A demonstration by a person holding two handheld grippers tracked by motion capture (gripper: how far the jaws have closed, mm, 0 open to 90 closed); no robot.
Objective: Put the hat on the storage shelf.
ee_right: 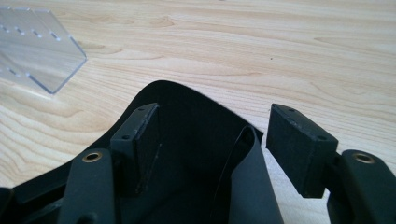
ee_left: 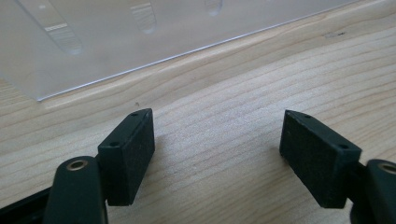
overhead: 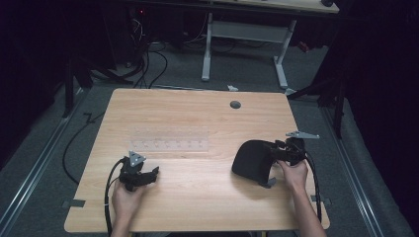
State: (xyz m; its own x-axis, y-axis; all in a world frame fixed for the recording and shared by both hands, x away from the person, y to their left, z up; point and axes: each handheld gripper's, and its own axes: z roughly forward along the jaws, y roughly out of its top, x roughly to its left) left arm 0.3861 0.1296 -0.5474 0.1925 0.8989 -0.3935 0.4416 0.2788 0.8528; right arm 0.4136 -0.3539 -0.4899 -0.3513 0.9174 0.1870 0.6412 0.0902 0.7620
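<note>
Right hand-held gripper (ee_right: 212,149) jaws wide around black pouch (ee_right: 187,140), base hidden; left hand-held gripper (ee_left: 217,156) wide, empty.

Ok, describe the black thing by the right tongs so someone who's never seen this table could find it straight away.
Start at the wooden table and look to its right side, just ahead of the person's right hand. There a black cap lies at the tip of the right tongs, whose jaws stand open about its edge. It is dark, rounded and soft, unlike the flat clear plastic sheet at mid-table.
</note>
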